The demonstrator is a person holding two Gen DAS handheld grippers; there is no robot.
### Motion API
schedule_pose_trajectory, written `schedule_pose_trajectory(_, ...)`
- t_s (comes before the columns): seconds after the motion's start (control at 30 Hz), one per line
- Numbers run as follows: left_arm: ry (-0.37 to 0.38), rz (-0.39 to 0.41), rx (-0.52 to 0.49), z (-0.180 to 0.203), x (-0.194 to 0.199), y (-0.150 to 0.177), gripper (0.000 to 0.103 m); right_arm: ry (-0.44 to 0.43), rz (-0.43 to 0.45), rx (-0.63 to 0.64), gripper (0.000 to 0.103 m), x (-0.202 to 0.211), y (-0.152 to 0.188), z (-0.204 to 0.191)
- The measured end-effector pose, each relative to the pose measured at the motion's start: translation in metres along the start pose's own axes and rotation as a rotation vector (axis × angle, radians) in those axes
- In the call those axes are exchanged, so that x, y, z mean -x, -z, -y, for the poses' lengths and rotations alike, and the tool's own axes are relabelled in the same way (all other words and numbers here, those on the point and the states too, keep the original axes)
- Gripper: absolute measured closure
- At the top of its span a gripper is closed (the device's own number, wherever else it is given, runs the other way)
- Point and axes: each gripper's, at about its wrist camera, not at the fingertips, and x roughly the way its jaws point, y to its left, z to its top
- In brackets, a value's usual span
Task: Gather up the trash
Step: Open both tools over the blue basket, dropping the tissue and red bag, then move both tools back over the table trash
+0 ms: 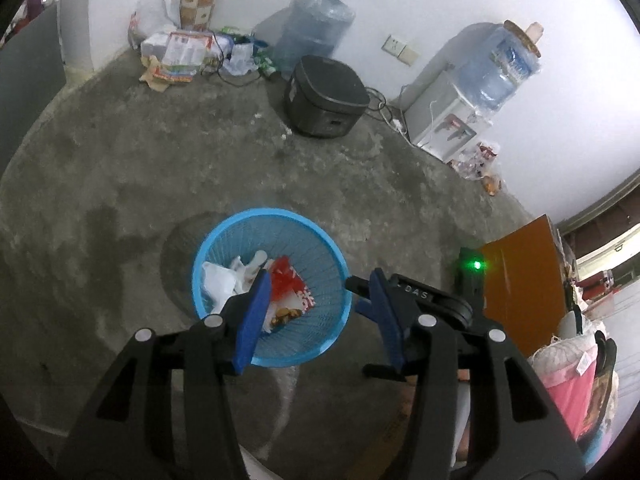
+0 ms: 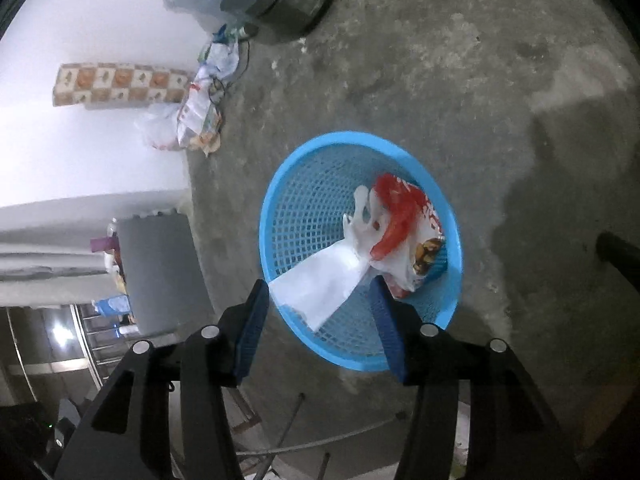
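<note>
A round blue mesh basket (image 1: 280,213) stands on the concrete floor. Inside lie a white plastic bag (image 1: 222,280) and a red snack wrapper (image 1: 288,284). My left gripper (image 1: 319,276) hovers over the basket, open, with nothing between its blue pads. In the right wrist view the same basket (image 2: 348,136) holds the red wrapper (image 2: 400,216), while the white bag (image 2: 324,284) drapes over the near rim. My right gripper (image 2: 318,286) is open around that bag, its pads not pressing on it. Its black body with a green light (image 1: 476,266) shows beside the basket.
A black cooker (image 1: 326,96) sits on the floor beyond the basket. Along the wall are a water jug (image 1: 316,28), a water dispenser (image 1: 452,120) and a pile of papers and bags (image 1: 180,52). An orange board (image 1: 520,280) stands at the right.
</note>
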Motion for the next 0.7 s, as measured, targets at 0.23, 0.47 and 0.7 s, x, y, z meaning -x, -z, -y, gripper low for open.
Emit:
schedule_pose_trajectory(0.23, -0.014, 0.097, -0.030, 0.008, 0.059, 0.001, 0.053, -0.003, 0.054, 0.070, 0.051, 0.017, 0.010, -0.013)
schedule_pose_trajectory(0.47, -0.058, 0.198, -0.087, 0.019, 0.139, 0.018, 0.039, 0.020, 0.081, 0.224, 0.051, 0.039, 0.043, -0.049)
schedule_pose_trajectory(0.7, -0.139, 0.277, -0.095, 0.014, 0.225, 0.057, 0.028, 0.048, 0.163, 0.524, 0.037, 0.079, 0.110, -0.121)
